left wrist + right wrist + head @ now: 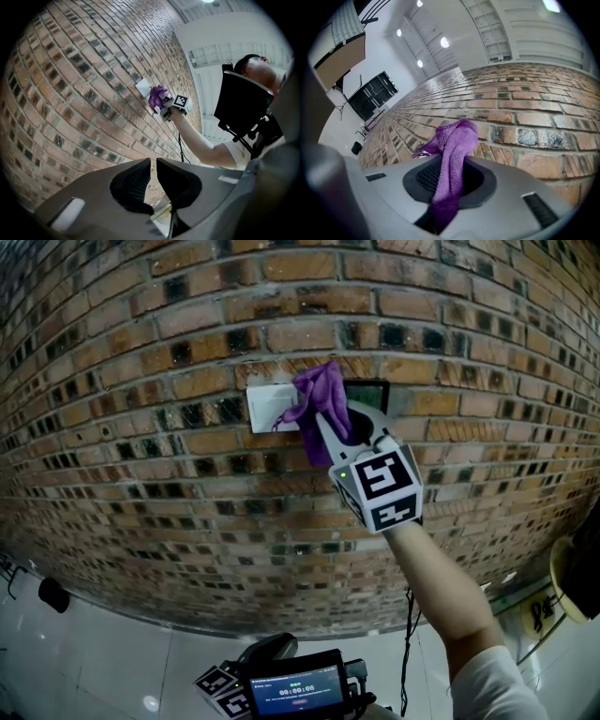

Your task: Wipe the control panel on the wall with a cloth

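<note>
A white control panel point(270, 407) is set in the brick wall point(141, 352), with a dark panel point(371, 393) beside it on the right. A purple cloth point(319, 393) is pressed against the wall between the two, covering the white panel's right edge. My right gripper point(324, 420) is shut on the cloth, which hangs bunched between its jaws in the right gripper view point(454, 140). My left gripper point(153, 171) is held low, far from the wall, jaws close together with nothing between them. From there the cloth point(157, 95) and white panel point(142, 86) look small.
A glossy white floor point(112, 662) runs along the foot of the wall. A small black object point(53, 594) lies on it at left, and a cable point(408, 634) hangs under my right arm. A screen point(295, 690) sits at the bottom edge.
</note>
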